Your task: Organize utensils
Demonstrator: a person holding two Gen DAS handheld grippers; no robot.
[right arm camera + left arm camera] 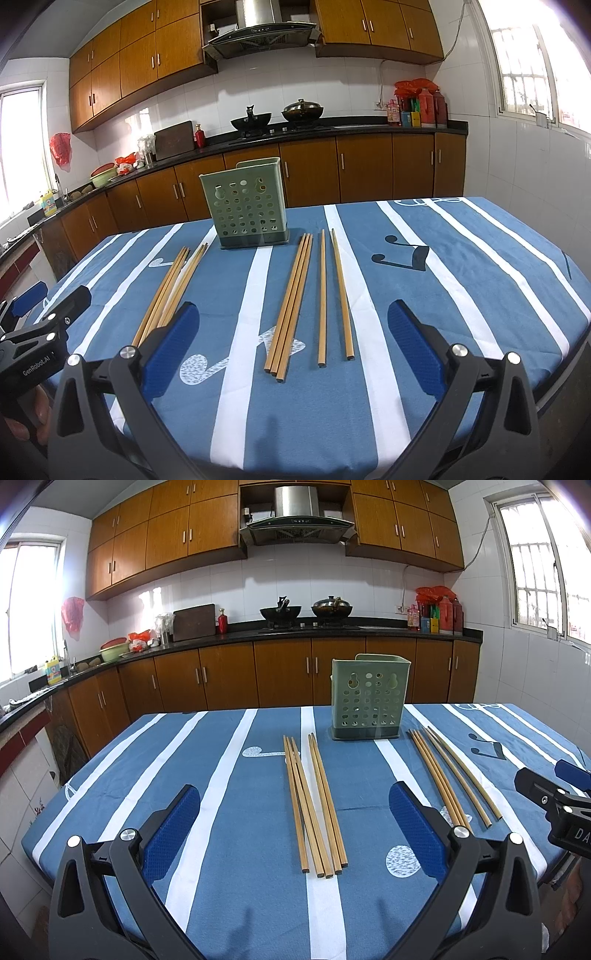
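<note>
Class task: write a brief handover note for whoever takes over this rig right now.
Left gripper: open, empty, above the left chopstick bundle.
Right gripper: open, empty, above the right chopsticks.
Green holder stands upright at the far side of the table, between the two groups; whether anything is inside cannot be seen.
Done: no chopstick picked up.
Left: move every chopstick into the holder.

Utensil holder stands at far-centre of surface, w/ chopsticks lying in front: one bunch to its left, three-stick bunch plus two singles to its right. Kitchen counter behind.
</note>
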